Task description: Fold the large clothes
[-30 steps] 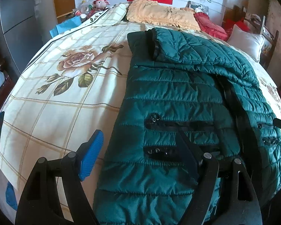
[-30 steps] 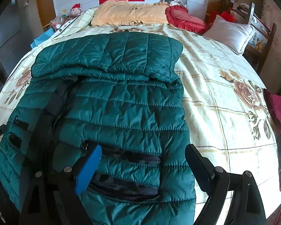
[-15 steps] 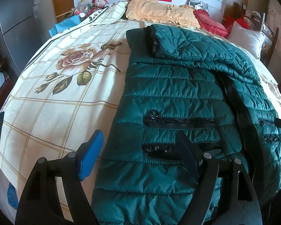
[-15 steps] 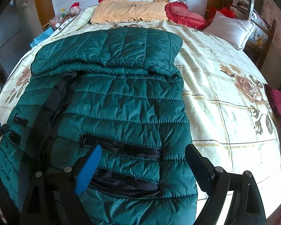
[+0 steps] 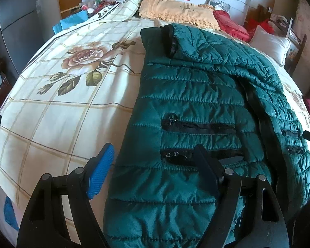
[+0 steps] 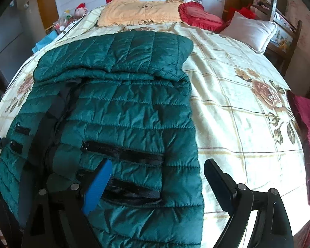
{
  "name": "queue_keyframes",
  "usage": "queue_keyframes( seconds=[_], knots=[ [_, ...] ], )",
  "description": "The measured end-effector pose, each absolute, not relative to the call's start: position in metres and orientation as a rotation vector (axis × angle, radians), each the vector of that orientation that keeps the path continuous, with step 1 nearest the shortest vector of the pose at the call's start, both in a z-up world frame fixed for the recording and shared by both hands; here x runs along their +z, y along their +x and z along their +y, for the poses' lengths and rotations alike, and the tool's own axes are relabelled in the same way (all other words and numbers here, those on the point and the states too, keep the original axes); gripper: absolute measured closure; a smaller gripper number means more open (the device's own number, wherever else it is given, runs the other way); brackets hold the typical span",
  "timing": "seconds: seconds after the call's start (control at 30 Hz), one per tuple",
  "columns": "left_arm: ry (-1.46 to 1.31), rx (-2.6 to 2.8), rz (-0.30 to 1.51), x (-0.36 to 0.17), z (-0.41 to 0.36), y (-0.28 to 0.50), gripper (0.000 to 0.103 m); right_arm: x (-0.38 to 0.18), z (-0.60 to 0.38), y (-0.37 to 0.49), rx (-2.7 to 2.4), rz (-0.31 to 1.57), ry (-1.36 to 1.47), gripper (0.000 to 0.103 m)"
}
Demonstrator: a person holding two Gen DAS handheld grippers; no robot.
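A dark green quilted jacket lies flat on the bed with its sleeves folded in across the top and its black zip pockets facing up; it also shows in the right wrist view. My left gripper is open, straddling the jacket's lower left edge, with the blue pad over the bedspread and the black finger over the jacket. My right gripper is open, straddling the jacket's lower right edge. Neither holds anything.
The jacket rests on a cream checked bedspread with rose prints. A yellow pillow, a red cushion and a white pillow lie at the headboard end. A red cloth lies at the right edge.
Both grippers have eased back and down slightly toward the jacket's hem. The jacket has not moved and both grippers stay open.
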State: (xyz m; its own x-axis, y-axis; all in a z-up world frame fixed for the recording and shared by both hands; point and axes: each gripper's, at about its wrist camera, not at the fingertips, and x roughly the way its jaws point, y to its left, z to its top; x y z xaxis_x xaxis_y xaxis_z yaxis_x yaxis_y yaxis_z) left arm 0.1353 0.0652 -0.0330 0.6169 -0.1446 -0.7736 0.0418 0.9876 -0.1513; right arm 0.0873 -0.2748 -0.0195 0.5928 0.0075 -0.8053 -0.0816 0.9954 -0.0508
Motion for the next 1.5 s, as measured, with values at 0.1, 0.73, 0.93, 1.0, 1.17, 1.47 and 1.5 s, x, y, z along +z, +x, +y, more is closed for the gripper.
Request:
queue_keyframes(
  seconds=[0.1, 0.73, 0.93, 1.0, 1.17, 1.47, 1.5],
  knots=[
    [-0.141, -0.107, 0.900, -0.033, 0.067, 0.137, 0.023, -0.013, -0.275, 0.095, 0.049, 0.926, -0.069, 0.014],
    [-0.292, -0.202, 1.043, -0.058, 0.113, 0.093, 0.023, -0.031, -0.315, 0.023, 0.090, 1.057, -0.052, 0.010],
    [-0.419, -0.217, 1.097, -0.074, 0.131, 0.088, 0.023, -0.053, -0.336, 0.009, 0.128, 1.131, 0.054, 0.010],
    [-0.439, -0.218, 1.089, -0.075, 0.133, 0.085, 0.023, -0.058, -0.336, 0.009, 0.136, 1.143, 0.068, 0.010],
    [-0.440, -0.244, 1.107, -0.075, 0.129, 0.083, 0.023, -0.065, -0.329, 0.008, 0.177, 1.156, 0.091, 0.010],
    [-0.315, -0.254, 1.137, -0.074, 0.107, 0.084, 0.016, -0.073, -0.306, 0.007, 0.251, 1.164, 0.061, 0.010],
    [-0.302, -0.258, 1.141, -0.074, 0.106, 0.084, 0.015, -0.073, -0.304, 0.007, 0.255, 1.166, 0.053, 0.010]
  ],
)
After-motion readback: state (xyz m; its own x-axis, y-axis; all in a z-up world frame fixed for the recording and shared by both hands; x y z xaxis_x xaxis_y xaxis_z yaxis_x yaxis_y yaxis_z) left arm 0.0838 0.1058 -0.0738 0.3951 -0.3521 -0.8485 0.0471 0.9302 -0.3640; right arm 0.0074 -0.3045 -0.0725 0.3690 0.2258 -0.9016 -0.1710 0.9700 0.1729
